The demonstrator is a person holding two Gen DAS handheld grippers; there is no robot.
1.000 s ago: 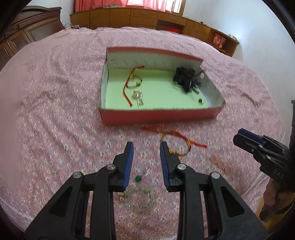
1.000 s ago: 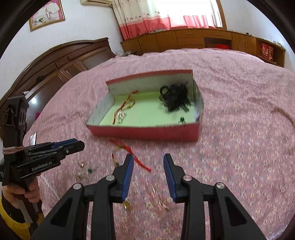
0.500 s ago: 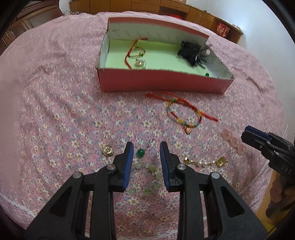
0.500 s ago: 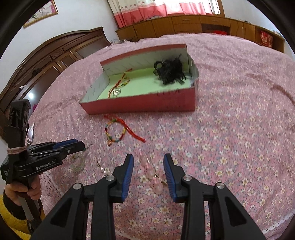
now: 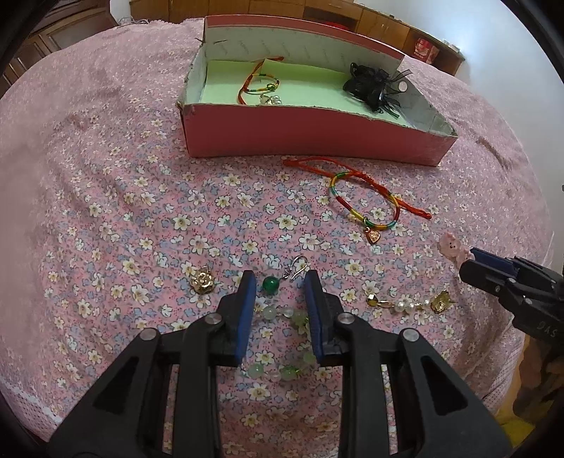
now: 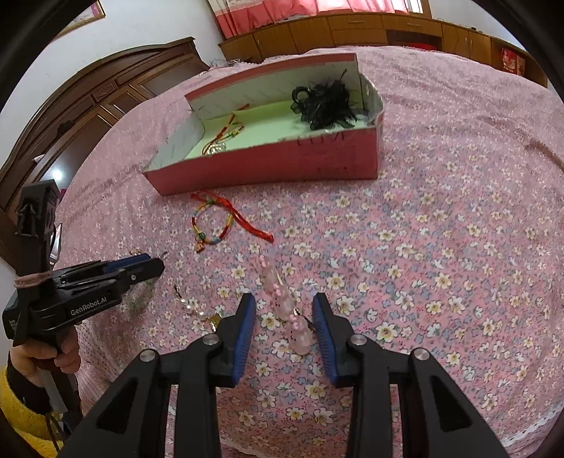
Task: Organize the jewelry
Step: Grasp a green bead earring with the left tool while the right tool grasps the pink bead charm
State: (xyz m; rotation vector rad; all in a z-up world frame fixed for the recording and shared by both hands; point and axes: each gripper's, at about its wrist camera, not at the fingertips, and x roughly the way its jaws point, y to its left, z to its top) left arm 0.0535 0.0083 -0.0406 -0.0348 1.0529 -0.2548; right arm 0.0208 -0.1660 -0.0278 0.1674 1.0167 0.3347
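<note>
A red cardboard box (image 5: 317, 141) with a pale green floor sits on the flowered bedspread. It holds a black hair bow (image 5: 373, 88) and a red string bracelet (image 5: 261, 82). My left gripper (image 5: 280, 282) is open low over the bed. A green bead earring (image 5: 270, 284) lies between its tips, untouched, with a pale green bead bracelet (image 5: 282, 341) under the fingers. My right gripper (image 6: 283, 303) is open astride a pink bead charm (image 6: 299, 338), not pressing it. A rainbow string bracelet (image 5: 366, 204) lies in front of the box.
A gold flower earring (image 5: 202, 280) lies left of the left gripper, and a pearl-and-gold piece (image 5: 405, 303) lies between the two grippers. Dark wooden furniture (image 6: 105, 102) stands to the left, low cabinets (image 6: 352, 28) behind. The bed's lace edge (image 6: 528, 422) is close in front.
Both grippers have sunk toward the bedspread and tilted further down. The green earring now lies between the left tips and the pink charm between the right tips.
</note>
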